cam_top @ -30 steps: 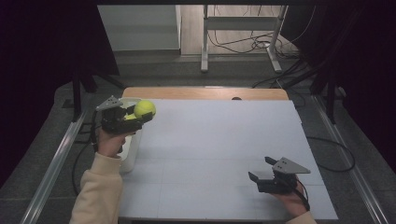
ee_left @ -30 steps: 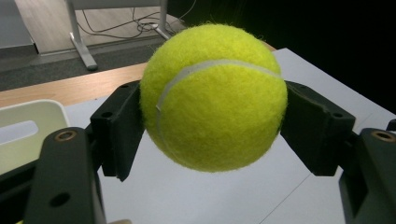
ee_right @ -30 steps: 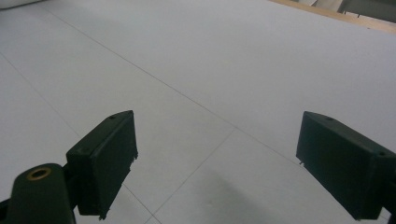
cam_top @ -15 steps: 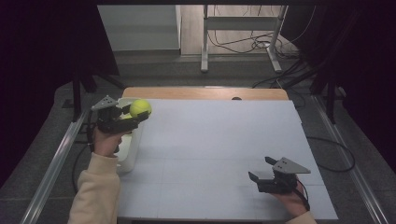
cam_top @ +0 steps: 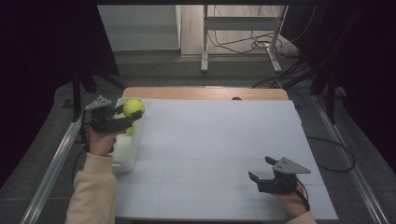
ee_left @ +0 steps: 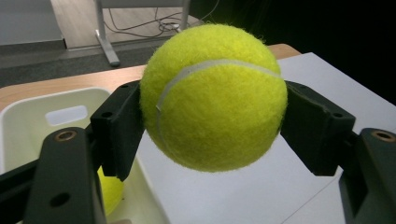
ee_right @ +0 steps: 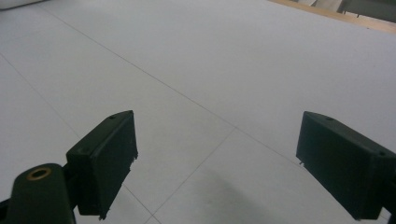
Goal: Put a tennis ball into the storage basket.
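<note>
Cream sleeve (cam_top: 92,193), black hand-held gripper (cam_top: 122,120) (grey three-cornered top plate)

My left gripper (ee_left: 212,140): black jaws, brass-coloured rivets, grey three-cornered top plate.
Tennis ball (ee_left: 214,95) between those jaws: fuzzy yellow-green, one curving off-white seam.
Second ball (ee_left: 110,192) in my bin: the same yellow-green.
Bin (ee_left: 44,116): creamy white, plain.
Table top (cam_top: 219,154): pale grey-white, ruled by thin darker lines into large squares; far edge strip (cam_top: 201,93) light tan wood.
My right gripper (ee_right: 212,163): black jaws, one brass-coloured rivet.
My sleeve (cam_top: 92,191): pale cream.
Floor (cam_top: 154,70): dark grey.
</note>
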The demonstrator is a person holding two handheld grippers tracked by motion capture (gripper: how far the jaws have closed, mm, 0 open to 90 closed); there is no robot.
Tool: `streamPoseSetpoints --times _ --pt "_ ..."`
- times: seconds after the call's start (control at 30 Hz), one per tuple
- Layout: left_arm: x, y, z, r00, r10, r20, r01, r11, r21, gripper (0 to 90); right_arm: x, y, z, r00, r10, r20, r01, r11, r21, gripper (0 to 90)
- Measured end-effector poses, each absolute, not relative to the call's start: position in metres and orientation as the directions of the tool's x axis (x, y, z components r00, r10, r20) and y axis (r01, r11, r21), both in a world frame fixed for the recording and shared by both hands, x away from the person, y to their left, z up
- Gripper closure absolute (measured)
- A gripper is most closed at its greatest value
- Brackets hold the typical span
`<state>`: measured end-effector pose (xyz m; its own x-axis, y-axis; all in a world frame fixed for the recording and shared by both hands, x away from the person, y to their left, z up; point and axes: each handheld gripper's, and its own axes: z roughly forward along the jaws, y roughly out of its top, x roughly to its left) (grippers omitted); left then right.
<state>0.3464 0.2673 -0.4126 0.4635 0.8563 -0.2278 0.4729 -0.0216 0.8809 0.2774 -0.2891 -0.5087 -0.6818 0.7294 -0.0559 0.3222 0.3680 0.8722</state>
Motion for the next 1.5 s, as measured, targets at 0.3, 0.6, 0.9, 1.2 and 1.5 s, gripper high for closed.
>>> streamPoseSetpoints --times 0.3,0.6,0.9,1.2,1.5 --pt "0.345 0.281 -0.414 0.426 0.876 -0.226 0.479 -0.007 0.878 26.5 0.277 -0.289 -0.509 -0.681 0.73 -0.055 0.323 0.367 0.873 12.6" --pt "0.342 0.29 -0.418 0.394 0.891 -0.227 0.493 0.004 0.87 26.5 0.277 -0.289 -0.509 -0.68 0.731 -0.054 0.324 0.366 0.872 12.6" --pt "0.336 0.293 -0.419 0.391 0.893 -0.223 0.503 -0.004 0.864 26.5 0.278 -0.289 -0.509 -0.68 0.731 -0.054 0.325 0.367 0.872 12.6" --pt "0.334 0.297 -0.426 0.371 0.905 -0.207 0.539 -0.028 0.842 26.5 0.278 -0.289 -0.509 -0.679 0.733 -0.053 0.328 0.367 0.87 12.6" --pt "0.332 0.3 -0.43 0.372 0.906 -0.203 0.562 -0.046 0.826 26.5 0.278 -0.289 -0.509 -0.677 0.734 -0.055 0.328 0.368 0.87 12.6"
